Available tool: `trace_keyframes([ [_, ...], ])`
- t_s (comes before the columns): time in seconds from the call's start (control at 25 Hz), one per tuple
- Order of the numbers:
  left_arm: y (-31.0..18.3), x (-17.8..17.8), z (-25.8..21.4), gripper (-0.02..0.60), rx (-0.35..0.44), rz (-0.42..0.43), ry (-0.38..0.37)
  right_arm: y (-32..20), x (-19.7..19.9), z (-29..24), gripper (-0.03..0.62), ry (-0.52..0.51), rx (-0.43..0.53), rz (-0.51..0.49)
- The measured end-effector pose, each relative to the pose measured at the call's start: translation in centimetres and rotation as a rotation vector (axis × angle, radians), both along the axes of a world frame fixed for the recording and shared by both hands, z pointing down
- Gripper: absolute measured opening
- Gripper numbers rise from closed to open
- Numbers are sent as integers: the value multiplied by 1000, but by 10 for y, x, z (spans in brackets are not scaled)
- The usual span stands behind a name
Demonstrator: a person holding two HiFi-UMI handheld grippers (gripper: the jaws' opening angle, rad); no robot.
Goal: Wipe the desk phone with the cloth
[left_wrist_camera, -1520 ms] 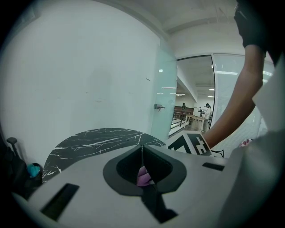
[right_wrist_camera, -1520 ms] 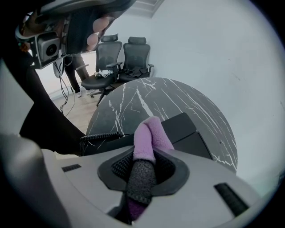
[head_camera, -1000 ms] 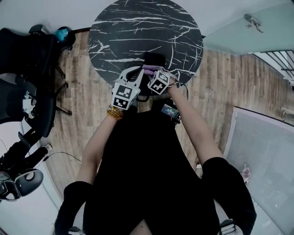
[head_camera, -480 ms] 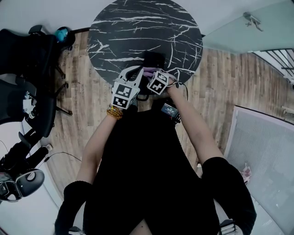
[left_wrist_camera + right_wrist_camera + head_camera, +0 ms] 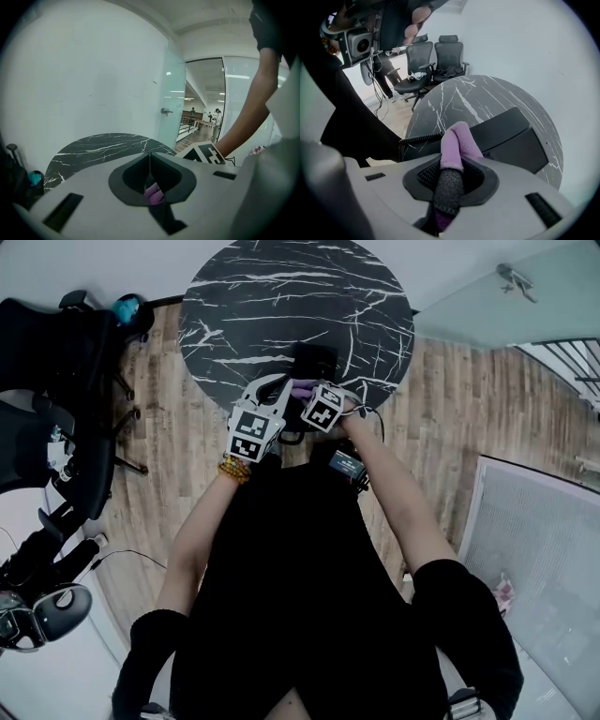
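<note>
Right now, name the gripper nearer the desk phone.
Right. The right gripper, clamping the cloth, points at the desk phone just ahead; the left gripper sits farther left.

I find no word, brand or number I can read. The marker cube (image 5: pixel 251 435) on my left tool (image 5: pixel 149 161) and the cube (image 5: pixel 324 409) on my right tool (image 5: pixel 451 168) bear only black-and-white square patterns.

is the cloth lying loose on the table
No, the cloth is clamped between the jaws of the right gripper, sticking out in front of the phone.
</note>
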State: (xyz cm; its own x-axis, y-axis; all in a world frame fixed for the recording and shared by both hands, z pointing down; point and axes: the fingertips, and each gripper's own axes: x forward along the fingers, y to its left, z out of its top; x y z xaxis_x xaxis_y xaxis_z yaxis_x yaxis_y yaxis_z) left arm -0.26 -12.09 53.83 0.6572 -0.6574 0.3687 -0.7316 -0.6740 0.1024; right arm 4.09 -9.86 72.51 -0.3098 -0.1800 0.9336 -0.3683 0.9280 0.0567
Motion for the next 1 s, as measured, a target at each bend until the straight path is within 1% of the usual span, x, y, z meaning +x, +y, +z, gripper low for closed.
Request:
trace_keyframes([
  [1.0,6,2,4,21,-11,8,-10,30,-4,14,83,-8,-102,-7],
])
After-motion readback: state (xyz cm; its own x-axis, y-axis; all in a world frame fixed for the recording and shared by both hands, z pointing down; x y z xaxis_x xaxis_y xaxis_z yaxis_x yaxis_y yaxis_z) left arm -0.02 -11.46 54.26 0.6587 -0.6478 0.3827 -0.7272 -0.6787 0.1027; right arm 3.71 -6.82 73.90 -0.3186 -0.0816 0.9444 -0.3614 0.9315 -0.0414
